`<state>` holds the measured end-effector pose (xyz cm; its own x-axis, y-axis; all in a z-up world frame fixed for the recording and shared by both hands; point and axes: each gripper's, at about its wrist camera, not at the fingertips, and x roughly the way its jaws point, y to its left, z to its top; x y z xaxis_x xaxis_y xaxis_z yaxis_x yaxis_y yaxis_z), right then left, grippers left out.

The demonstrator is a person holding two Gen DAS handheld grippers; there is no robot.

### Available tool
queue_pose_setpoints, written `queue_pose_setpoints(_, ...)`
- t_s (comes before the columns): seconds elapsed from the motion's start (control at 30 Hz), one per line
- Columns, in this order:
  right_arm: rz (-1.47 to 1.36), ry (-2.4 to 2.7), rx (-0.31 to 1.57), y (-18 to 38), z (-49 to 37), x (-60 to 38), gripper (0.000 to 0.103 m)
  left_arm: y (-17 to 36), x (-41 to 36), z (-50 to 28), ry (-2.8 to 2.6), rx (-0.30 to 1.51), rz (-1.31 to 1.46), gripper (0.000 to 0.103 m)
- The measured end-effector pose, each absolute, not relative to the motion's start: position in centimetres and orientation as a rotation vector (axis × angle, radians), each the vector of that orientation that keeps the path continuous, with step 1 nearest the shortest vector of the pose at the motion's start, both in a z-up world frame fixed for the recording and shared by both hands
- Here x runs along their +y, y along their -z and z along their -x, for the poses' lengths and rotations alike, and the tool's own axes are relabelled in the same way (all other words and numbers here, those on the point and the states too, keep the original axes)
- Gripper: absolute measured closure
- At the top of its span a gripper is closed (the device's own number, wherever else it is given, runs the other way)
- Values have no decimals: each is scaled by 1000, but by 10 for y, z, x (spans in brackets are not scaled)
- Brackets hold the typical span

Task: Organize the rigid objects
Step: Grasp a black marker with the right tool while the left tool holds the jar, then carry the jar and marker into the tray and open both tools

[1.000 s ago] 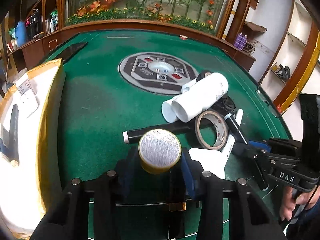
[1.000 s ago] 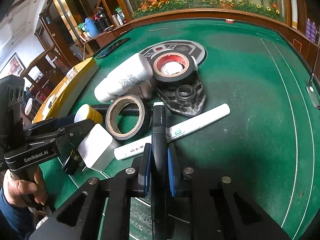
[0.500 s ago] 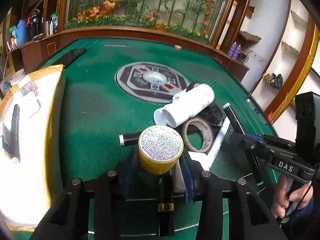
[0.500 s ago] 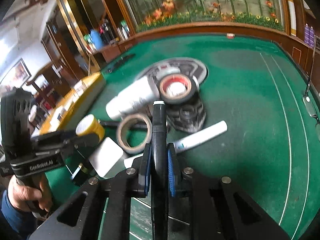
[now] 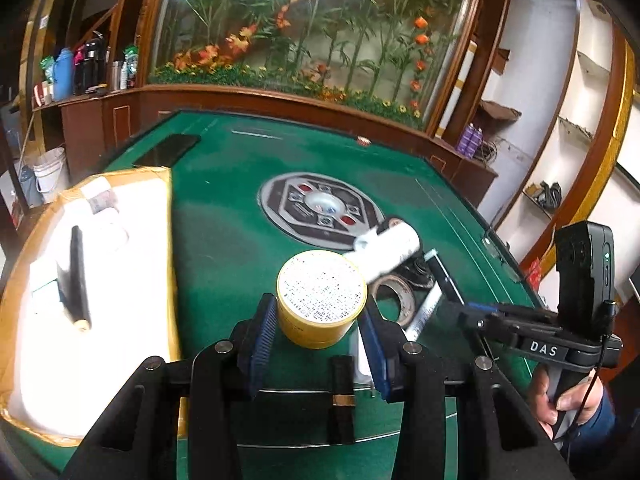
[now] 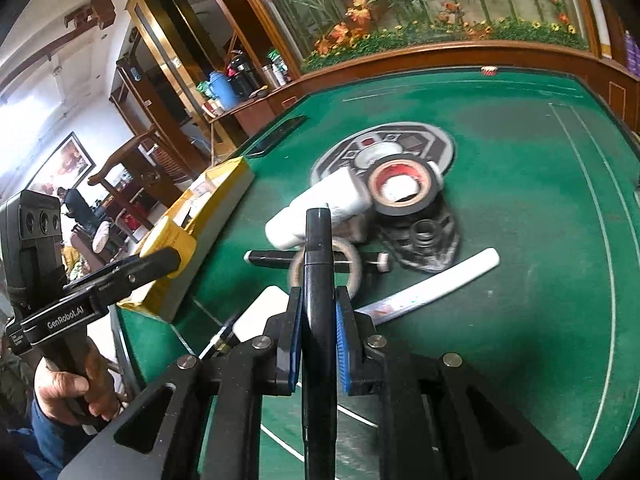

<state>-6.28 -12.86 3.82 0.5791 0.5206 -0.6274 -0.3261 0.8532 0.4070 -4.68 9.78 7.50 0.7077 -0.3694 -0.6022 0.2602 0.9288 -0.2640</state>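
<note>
— Both sets of jaws are clamped on something. See the left gripper? Its blue pads are partway apart, pressed on either side of a small round yellow tin with a printed white lid, held up off the green felt table.

— And the right gripper?

— Nearly closed, pinching a slim black marker pen that stands up between the pads, its tip pointing away over the pile.

— What's left on the table?

— A clutter near the round grey centre panel: a white plastic bottle lying on its side, a black tape roll with a red core resting on a black moulded plastic part, a brown tape ring lying over another black pen, a long white marker and a flat white block close to the gripper.

— Where does the stuff go?

— Can't say, but an open cardboard box with yellow tape edges sits on the left of the table, well apart from the pile. Another black pen-like stick lies inside it.

— Whose hands?

— One person's, in blue sleeves; a hand grips each handle.
</note>
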Motion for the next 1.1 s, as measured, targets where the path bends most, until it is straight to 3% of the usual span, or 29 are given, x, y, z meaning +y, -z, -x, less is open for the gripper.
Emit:
queue_pose_setpoints(0.73,-188,-731,894,-96,13,26,89,-55,202,35,149,695,306,59)
queue_pose_setpoints(1.1,-237,-687,1024,-78,-64,102,89,-30,223,6,106,783,366,59)
